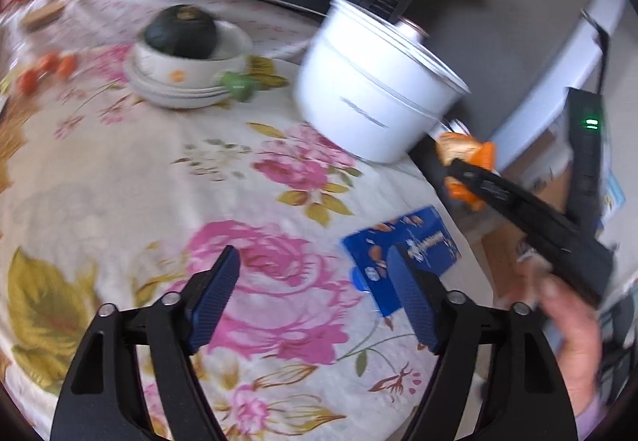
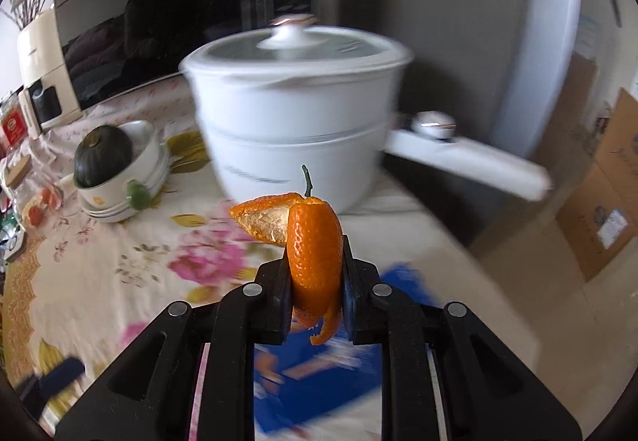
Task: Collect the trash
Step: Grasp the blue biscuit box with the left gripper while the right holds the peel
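Beside the white pot (image 2: 295,114), my right hand-held gripper (image 2: 315,281) pinches orange peel (image 2: 315,253); my left hand-held gripper (image 1: 315,293) is spread above the blue wrapper (image 1: 430,237), lettering blurred.

A floral tablecloth (image 2: 99,261) in pink and olive covers the table, with a dark, glossy screen (image 2: 131,30) standing along its far edge — a cream appliance (image 2: 40,74) beside it. To the right, cardboard boxes (image 2: 598,201) sit on a pale floor (image 2: 538,305) by a grey wall (image 2: 458,22).

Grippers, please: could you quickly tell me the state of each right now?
Left gripper: open, holding nothing.
Right gripper: closed on the orange peel.
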A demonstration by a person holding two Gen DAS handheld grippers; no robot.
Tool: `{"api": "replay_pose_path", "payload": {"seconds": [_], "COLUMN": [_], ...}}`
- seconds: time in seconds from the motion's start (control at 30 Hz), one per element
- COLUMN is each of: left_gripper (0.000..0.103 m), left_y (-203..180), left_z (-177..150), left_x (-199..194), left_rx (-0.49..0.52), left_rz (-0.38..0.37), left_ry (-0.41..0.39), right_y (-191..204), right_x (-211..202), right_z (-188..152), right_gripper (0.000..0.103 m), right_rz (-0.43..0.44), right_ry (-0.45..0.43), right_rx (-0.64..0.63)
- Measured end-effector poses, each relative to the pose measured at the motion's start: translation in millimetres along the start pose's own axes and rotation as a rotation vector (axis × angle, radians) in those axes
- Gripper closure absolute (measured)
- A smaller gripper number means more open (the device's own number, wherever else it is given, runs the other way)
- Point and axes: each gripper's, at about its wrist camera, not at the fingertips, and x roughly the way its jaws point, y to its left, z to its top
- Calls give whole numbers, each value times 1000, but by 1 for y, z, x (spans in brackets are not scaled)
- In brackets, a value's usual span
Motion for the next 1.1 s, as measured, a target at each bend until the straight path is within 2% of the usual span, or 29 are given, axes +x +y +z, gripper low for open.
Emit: {"api": "replay_pose_path", "payload": {"seconds": [0.07,0.13,0.2,0.27,0.37,0.43,0.5,0.63,0.73,0.83,0.97,1.1], "left_gripper": [25,15,12,11,9,7,7,7,7,7,7,6], "left_y": [-17,-42,-61,-82,-105,-123,-138,-161,-172,-178,-179,-172], "left_z": [3,4,4,4,5,5,0,-10,-18,-20,-16,-8], "left_x": [9,24,40,60,81,99,111,135,155,172,194,211], "left_rx": [68,189,292,410,531,624,718,887,1003,1056,1054,958], "left_rz": [-23,-61,-65,-52,-61,-87,-91,-64,-18,34,73,43], "left_ry": [16,61,105,154,224,308,359,443,504,527,546,577], "right_y": [-22,-47,-67,-85,-111,-129,-139,-159,-164,-167,-166,-166], "right_x": [-13,-26,-34,-42,-54,-59,-61,-52,-52,-53,-52,-54], "right_z": [-7,-18,-28,-42,-67,-83,-96,-119,-118,-115,-110,-107], "right_gripper": [85,85,85,85,84,84,84,84,84,84,84,84], "right_rz": [-34,-52,-55,-60,-52,-36,-33,-42,-43,-27,-19,-10], "right_ry": [-10,-8,0,8,23,30,30,64,59,48,48,43], "right_rx": [-6,22,62,106,193,274,326,401,403,412,401,392]}}
